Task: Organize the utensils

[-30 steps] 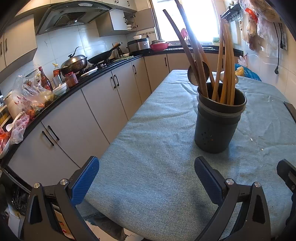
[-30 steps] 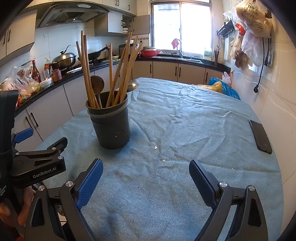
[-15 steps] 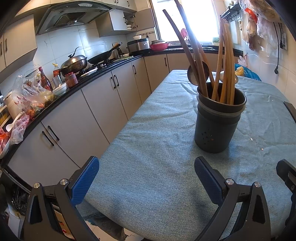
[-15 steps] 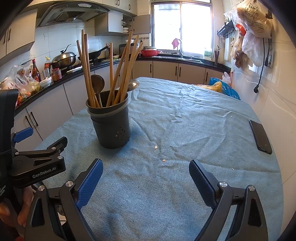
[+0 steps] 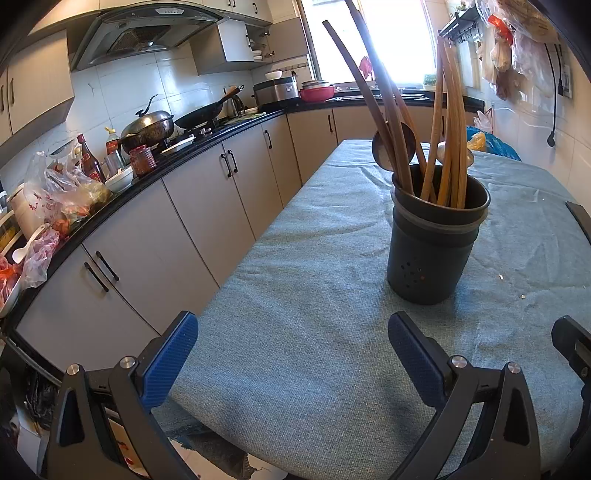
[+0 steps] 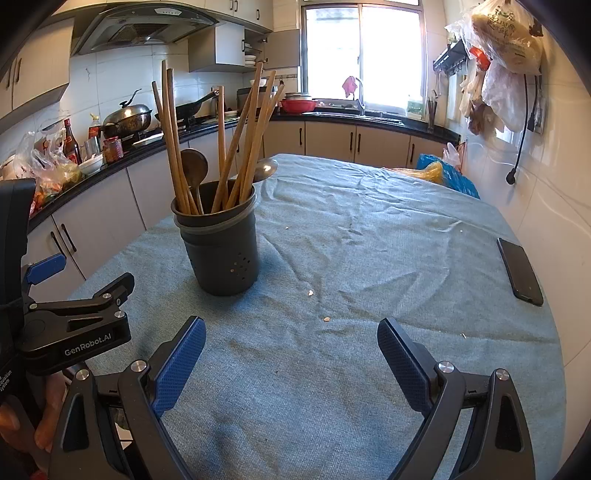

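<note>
Chopstick (image 5: 354, 14) tops cropped; phone (image 5: 580, 218) half cut.

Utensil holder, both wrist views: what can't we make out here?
- Lower ends of the chopsticks and wooden spoon: hidden inside the utensil holder wall, both views.
- Tops of the dark chopsticks: cut off by the top edge and washed out by window glare, left wrist view.
- Metal spoon: mostly hidden behind chopsticks, both views.
- Phone: only a corner at the right edge in the left wrist view.
</note>
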`<state>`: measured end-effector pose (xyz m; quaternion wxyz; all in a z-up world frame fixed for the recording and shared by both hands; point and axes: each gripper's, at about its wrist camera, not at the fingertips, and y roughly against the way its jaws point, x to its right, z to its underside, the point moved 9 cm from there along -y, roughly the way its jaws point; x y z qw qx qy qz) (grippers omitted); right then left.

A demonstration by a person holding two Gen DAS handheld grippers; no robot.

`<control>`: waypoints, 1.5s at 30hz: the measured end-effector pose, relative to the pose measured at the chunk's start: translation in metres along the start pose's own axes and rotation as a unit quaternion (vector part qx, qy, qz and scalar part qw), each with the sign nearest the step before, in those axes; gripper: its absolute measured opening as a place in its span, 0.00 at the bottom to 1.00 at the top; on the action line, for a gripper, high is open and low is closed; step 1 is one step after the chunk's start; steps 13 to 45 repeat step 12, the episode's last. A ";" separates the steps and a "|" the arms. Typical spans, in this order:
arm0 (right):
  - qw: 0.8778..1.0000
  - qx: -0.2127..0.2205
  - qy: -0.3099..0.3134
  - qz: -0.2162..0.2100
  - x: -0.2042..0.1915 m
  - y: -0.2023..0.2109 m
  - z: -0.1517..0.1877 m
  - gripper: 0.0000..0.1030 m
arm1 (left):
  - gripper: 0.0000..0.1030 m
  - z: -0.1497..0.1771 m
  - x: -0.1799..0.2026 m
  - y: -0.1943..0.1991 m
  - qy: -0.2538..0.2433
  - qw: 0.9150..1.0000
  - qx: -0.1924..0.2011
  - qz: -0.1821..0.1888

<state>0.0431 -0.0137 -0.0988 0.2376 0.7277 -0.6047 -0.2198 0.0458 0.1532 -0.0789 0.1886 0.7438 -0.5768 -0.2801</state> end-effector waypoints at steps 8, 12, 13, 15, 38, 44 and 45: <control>1.000 0.001 -0.005 0.001 0.003 0.001 0.000 0.94 | 0.99 -0.002 -0.002 0.002 0.002 1.000 0.010 -0.008; 0.999 -0.003 -0.038 0.006 0.029 -0.002 -0.001 0.94 | 0.99 -0.007 -0.007 0.010 0.004 0.999 0.031 -0.013; 0.999 -0.003 -0.038 0.006 0.029 -0.002 -0.001 0.94 | 0.99 -0.007 -0.007 0.010 0.004 0.999 0.031 -0.013; 0.999 -0.003 -0.038 0.006 0.029 -0.002 -0.001 0.94 | 0.99 -0.007 -0.007 0.010 0.004 0.999 0.031 -0.013; 0.999 -0.003 -0.038 0.006 0.029 -0.002 -0.001 0.94 | 0.99 -0.007 -0.007 0.010 0.004 0.999 0.031 -0.013; 0.999 -0.003 -0.038 0.006 0.029 -0.002 -0.001 0.94 | 0.99 -0.007 -0.007 0.010 0.004 0.999 0.031 -0.013; 0.999 -0.003 -0.038 0.006 0.029 -0.002 -0.001 0.94 | 0.99 -0.007 -0.007 0.010 0.004 0.999 0.031 -0.013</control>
